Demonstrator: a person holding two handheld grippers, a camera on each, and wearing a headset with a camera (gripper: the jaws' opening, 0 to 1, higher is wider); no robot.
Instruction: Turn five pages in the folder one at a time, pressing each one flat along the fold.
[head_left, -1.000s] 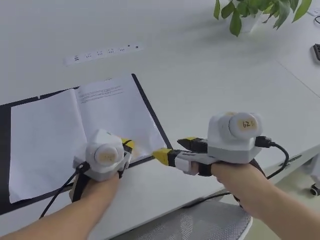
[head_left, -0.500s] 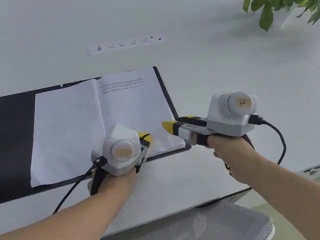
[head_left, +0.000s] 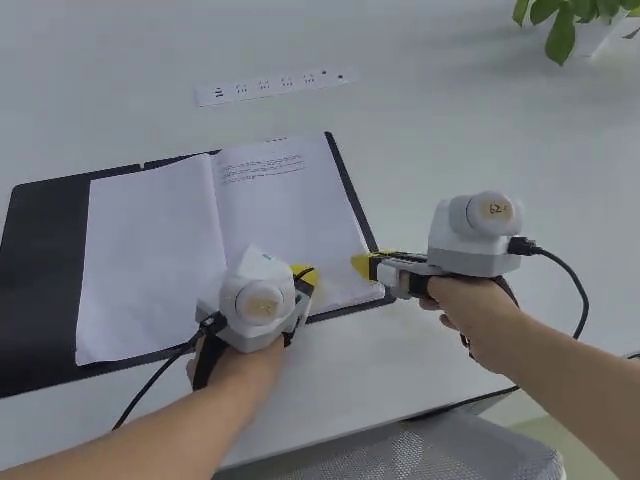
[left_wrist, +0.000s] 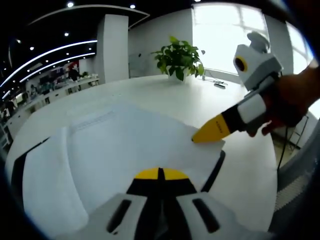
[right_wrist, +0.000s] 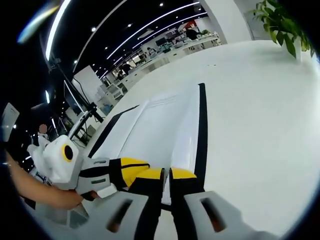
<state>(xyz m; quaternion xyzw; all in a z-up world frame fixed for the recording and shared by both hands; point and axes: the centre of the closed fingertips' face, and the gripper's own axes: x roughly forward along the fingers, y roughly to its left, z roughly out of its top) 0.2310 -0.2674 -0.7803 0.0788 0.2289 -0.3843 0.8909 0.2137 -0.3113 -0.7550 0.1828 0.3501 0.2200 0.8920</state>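
As the tabletop (head_left: 480, 120) carries one open folder (head_left: 40, 260), its near edge partly hides behind two grippers: left gripper (head_left: 305, 275), jaws pressed together, on the right page (head_left: 280, 200); right gripper (head_left: 362, 266), jaws together at its edge. Paper caught? Can't tell.

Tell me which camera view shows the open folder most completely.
The head view: the folder lies open, almost whole, seen from above. The left gripper view shows its right side close and distorted; the right gripper view shows it foreshortened from its right edge.
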